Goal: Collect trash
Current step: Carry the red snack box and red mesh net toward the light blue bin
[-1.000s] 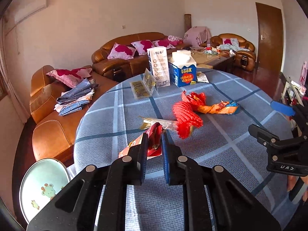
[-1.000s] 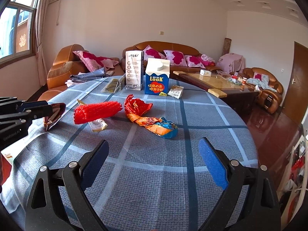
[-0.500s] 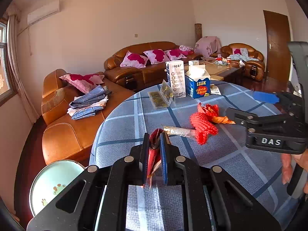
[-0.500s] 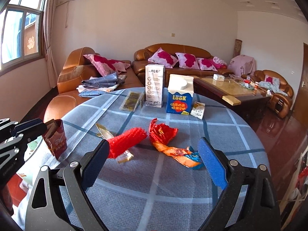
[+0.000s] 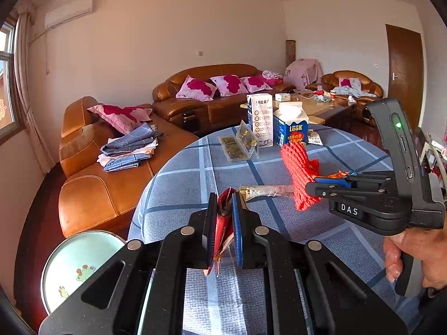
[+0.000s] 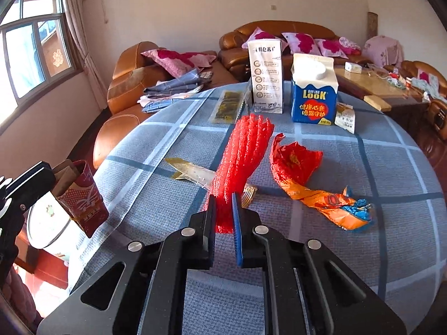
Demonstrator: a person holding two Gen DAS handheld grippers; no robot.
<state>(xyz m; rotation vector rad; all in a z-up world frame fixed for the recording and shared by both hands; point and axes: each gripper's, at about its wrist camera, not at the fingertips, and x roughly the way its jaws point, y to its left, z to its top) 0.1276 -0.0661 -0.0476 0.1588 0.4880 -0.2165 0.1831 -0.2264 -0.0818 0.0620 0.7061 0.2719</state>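
My left gripper (image 5: pixel 225 195) is shut on a red paper packet (image 5: pixel 223 223), which hangs just above the table's near left edge; the right wrist view shows the same packet (image 6: pixel 81 192) at the left. My right gripper (image 6: pixel 223 198) is shut on the near end of a red foam net sleeve (image 6: pixel 245 150), which slants up away from the fingers. From the left wrist view the right gripper (image 5: pixel 310 187) pinches the net (image 5: pixel 297 173) from the right, with a hand on its handle. A clear gold-edged wrapper (image 6: pixel 192 173) lies under the net.
A crumpled red-orange wrapper (image 6: pixel 307 184) lies right of the net. At the far edge of the checked tablecloth (image 6: pixel 391 167) stand a blue milk carton (image 6: pixel 313 92), a white carton (image 6: pixel 266 75) and a gold-print packet (image 6: pixel 226 106). A pale green round lid (image 5: pixel 78 268) sits below the table's left edge.
My right gripper has swung left over the table and shut on the red net sleeve. The left gripper has drifted toward the table's left edge, still holding the red packet.
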